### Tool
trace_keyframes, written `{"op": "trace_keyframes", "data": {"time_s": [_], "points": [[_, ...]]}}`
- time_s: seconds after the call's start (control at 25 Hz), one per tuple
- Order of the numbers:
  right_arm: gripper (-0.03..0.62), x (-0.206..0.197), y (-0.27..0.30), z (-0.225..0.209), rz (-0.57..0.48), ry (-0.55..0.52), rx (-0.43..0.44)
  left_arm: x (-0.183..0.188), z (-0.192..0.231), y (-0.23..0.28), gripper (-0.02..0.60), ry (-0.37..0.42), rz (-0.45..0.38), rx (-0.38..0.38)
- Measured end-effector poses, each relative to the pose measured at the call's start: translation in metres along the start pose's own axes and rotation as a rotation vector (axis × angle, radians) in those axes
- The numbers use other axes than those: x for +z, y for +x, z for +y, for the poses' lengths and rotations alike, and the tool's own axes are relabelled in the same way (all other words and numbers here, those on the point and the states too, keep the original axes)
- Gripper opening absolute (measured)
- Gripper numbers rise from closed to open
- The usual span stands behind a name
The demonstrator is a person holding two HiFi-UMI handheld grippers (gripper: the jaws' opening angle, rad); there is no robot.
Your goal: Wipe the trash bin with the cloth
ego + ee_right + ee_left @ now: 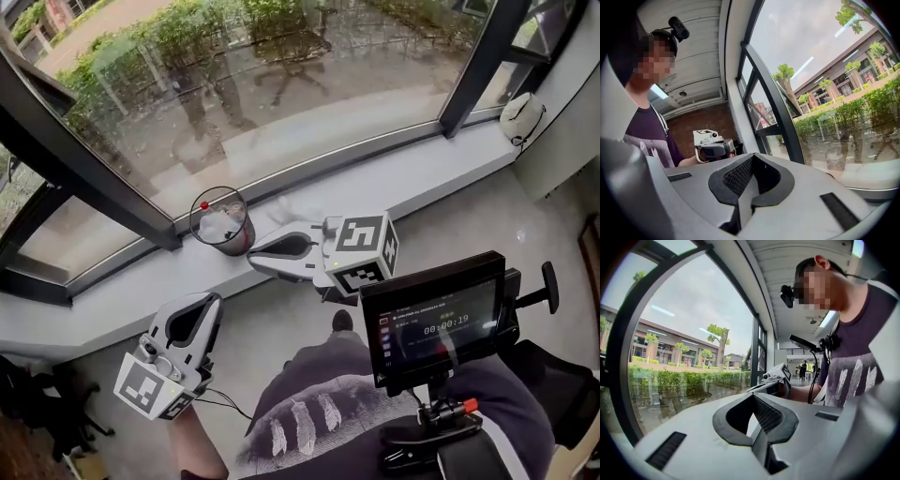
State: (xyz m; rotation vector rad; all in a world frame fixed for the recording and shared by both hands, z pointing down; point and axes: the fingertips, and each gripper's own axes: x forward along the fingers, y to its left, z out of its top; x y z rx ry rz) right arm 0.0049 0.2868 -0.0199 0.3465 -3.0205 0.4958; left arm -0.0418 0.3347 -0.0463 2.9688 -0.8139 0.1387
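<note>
A small round trash bin with a dark red wall stands on the grey window sill, with something white crumpled inside and a red bead at its rim. No separate cloth shows. My right gripper hangs level just right of the bin, pointing left, jaws shut and empty. My left gripper is lower, in front of the sill, also shut and empty. In the left gripper view, the shut left gripper faces the right gripper. In the right gripper view, the shut right gripper faces the left gripper.
Large window panes with dark frames rise behind the sill. A white rounded object lies at the sill's far right end. A small screen on a rig sits at my chest. Dark clutter fills the floor at lower left.
</note>
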Motion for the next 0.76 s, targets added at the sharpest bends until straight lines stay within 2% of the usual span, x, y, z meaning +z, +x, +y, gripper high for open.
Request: {"op": "trace_keyframes", "data": {"time_s": [0.16, 0.36, 0.56, 0.76], "points": [[-0.003, -0.02, 0.043, 0.035, 0.012, 0.007, -0.054, -0.02, 0.014, -0.059, -0.003, -0.017, -0.034, 0.01], [-0.003, -0.037, 0.071, 0.066, 0.041, 0.016, -0.144, -0.041, 0.013, -0.087, -0.003, -0.036, -0.057, -0.055], [-0.003, -0.029, 0.055, 0.087, 0.054, -0.036, -0.236, -0.035, 0.006, -0.084, -0.003, -0.074, -0.092, -0.095], [-0.003, -0.013, 0.012, 0.105, -0.001, -0.028, -0.281, -0.007, -0.017, -0.073, -0.003, -0.028, -0.156, -0.097]]}}
